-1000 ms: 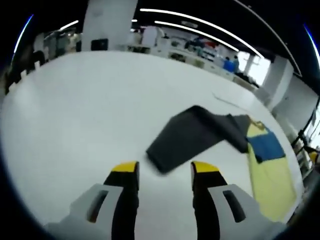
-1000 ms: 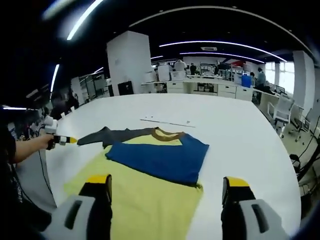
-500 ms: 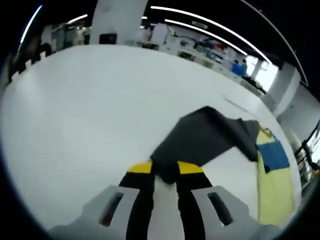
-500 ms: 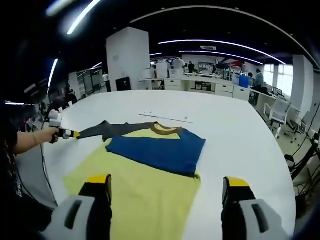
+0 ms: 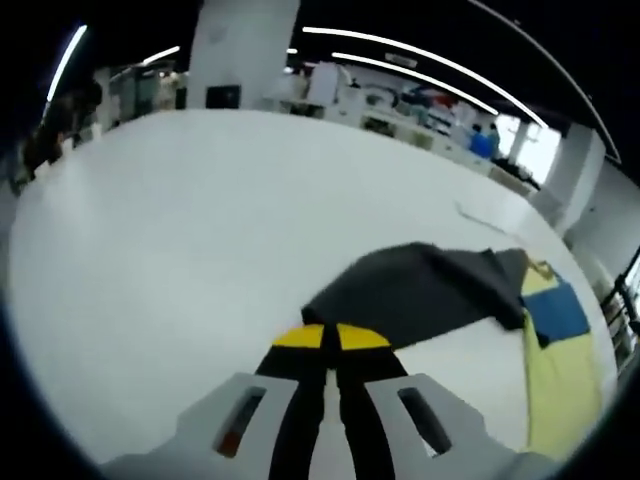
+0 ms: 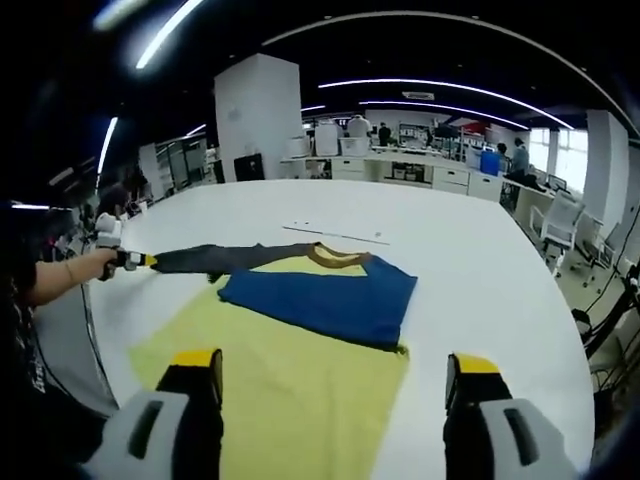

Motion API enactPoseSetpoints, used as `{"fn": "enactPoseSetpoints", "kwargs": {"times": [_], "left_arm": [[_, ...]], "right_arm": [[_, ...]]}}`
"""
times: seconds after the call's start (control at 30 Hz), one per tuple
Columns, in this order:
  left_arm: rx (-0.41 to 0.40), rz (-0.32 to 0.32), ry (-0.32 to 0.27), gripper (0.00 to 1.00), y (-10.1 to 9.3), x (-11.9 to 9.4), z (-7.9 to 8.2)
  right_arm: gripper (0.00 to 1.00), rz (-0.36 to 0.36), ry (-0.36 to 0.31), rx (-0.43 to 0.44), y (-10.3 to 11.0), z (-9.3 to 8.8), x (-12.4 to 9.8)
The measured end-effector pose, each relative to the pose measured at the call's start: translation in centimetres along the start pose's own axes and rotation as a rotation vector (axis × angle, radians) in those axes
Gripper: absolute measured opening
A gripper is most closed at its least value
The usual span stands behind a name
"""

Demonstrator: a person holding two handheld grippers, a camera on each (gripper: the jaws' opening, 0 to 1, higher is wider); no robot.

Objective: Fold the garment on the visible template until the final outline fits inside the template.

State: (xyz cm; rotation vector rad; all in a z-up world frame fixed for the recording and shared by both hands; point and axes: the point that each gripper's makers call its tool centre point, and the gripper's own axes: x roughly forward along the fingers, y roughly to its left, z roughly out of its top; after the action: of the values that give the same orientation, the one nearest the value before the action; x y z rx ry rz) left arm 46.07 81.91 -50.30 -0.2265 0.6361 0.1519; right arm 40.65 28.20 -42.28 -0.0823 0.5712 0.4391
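Observation:
The garment is a yellow shirt (image 6: 300, 400) lying flat on the white table (image 6: 470, 260), with a brown collar (image 6: 340, 258). Its blue sleeve (image 6: 320, 300) is folded across the chest. The dark grey sleeve (image 6: 220, 258) stretches out straight to the left. My left gripper (image 6: 148, 260), held by a person's hand (image 6: 70, 272), is shut on that sleeve's cuff. In the left gripper view the shut left gripper (image 5: 330, 338) pinches the end of the grey sleeve (image 5: 420, 290). My right gripper (image 6: 333, 365) is open over the yellow body, holding nothing.
A thin marked line (image 6: 335, 235) lies on the table beyond the collar. A white pillar (image 6: 255, 120) and office desks (image 6: 420, 170) with people stand behind the table. The table edge runs close on the left beside the person's arm.
My left gripper went from open near the grey sleeve's cuff to shut on it, and the sleeve now lies drawn out straighter to the left. The right gripper stayed open.

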Motion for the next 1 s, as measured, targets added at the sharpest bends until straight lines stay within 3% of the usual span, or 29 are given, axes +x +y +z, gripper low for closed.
{"fn": "enactPoseSetpoints", "kwargs": {"times": [0.13,0.37,0.47,0.63,0.73,0.77,0.83,0.93,1.0], "left_arm": [[-0.029,0.014,0.026,0.00,1.7,0.1,-0.3],[0.005,0.057,0.045,0.01,3.4,0.5,-0.6],[-0.019,0.041,0.027,0.09,3.5,0.5,-0.4],[-0.017,0.032,0.049,0.21,3.2,0.9,-0.8],[-0.054,0.014,0.069,0.18,2.8,1.5,-1.1],[-0.035,0.023,0.047,0.17,2.8,1.7,-0.5],[-0.035,0.033,0.067,0.15,2.7,1.6,-0.7],[-0.057,0.036,0.086,0.02,2.6,1.5,-0.9],[-0.053,0.042,0.088,0.00,2.6,1.3,-0.9]], "right_arm": [[0.97,0.026,0.051,-0.058,0.8,-1.0,0.0],[0.97,0.043,0.070,-0.046,1.4,-1.6,0.0],[0.97,0.039,0.066,-0.034,1.5,-1.6,-0.1],[0.97,0.026,0.070,-0.028,1.3,-1.8,-0.3],[0.97,0.022,0.069,-0.024,1.3,-1.8,-0.4],[0.97,0.020,0.069,-0.024,1.3,-1.8,-0.4],[0.97,0.013,0.071,-0.028,1.2,-1.8,-0.4],[0.97,0.006,0.074,-0.033,1.1,-1.9,-0.5],[0.96,0.004,0.071,-0.027,1.1,-1.9,-0.5]]}}
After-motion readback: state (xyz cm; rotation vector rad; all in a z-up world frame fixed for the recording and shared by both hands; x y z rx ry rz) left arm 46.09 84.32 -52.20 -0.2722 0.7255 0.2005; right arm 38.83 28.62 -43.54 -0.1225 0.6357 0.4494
